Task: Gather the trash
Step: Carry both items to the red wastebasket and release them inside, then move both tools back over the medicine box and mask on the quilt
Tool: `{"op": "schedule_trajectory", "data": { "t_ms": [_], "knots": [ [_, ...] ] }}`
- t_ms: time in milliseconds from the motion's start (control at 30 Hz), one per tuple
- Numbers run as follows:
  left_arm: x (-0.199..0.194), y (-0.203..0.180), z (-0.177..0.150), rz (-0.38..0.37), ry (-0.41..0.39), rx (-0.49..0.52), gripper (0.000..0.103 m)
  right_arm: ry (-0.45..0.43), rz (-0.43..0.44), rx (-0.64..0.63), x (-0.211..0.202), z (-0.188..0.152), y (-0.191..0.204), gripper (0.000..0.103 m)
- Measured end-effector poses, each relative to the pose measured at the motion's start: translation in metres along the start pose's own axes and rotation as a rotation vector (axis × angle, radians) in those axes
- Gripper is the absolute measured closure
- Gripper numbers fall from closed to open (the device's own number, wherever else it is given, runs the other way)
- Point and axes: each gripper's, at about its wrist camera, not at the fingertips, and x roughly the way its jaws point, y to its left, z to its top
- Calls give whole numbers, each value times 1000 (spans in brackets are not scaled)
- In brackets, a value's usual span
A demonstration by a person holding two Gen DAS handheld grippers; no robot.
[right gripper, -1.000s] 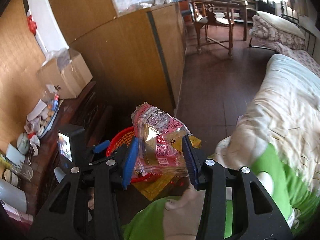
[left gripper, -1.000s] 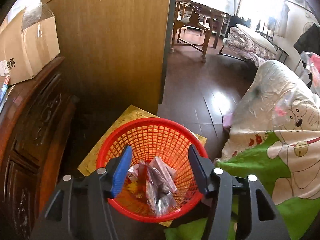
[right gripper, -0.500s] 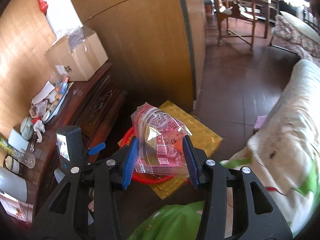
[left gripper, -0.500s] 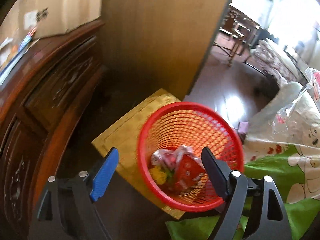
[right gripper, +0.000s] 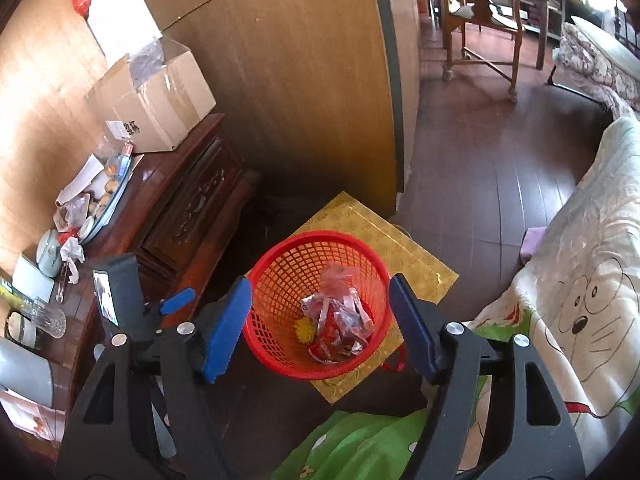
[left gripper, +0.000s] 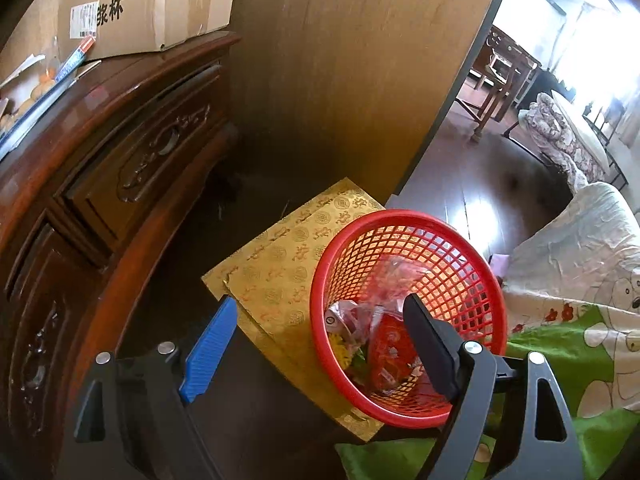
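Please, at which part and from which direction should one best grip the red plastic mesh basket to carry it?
Likely the thick rolled rim of the red plastic mesh basket, from above, one finger inside and one outside. It stands upright and open-topped; its tapering mesh wall looks too wide to span.

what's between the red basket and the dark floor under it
A gold patterned mat lies flat under the red basket, covering the floor; the right wrist view shows it best.

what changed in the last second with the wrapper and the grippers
The right gripper let go of the pink wrapper, which has dropped into the red basket; its jaws are opening with nothing between them. The left gripper, empty throughout, opened wider and shifted left of the basket. The basket, the gold mat and the box stayed put.
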Motion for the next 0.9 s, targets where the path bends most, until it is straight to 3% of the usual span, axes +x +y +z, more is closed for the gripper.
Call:
{"op": "schedule_trajectory", "data": {
  "t_ms": [267, 500, 667, 900],
  "knots": [
    [-9, -4, 5, -27, -1, 9, 20, -58, -10, 40, -26, -4, -14, 34],
    [-45, -22, 14, -44, -45, 69, 20, -151, -24, 81, -72, -14, -33, 33],
    [-86, -54, 18, -63, -109, 149, 20, -245, -56, 133, -122, -33, -59, 33],
    [-156, -132, 10, -145, -202, 321, 20, -383, -116, 246, -197, -76, -113, 30]
  ]
}}
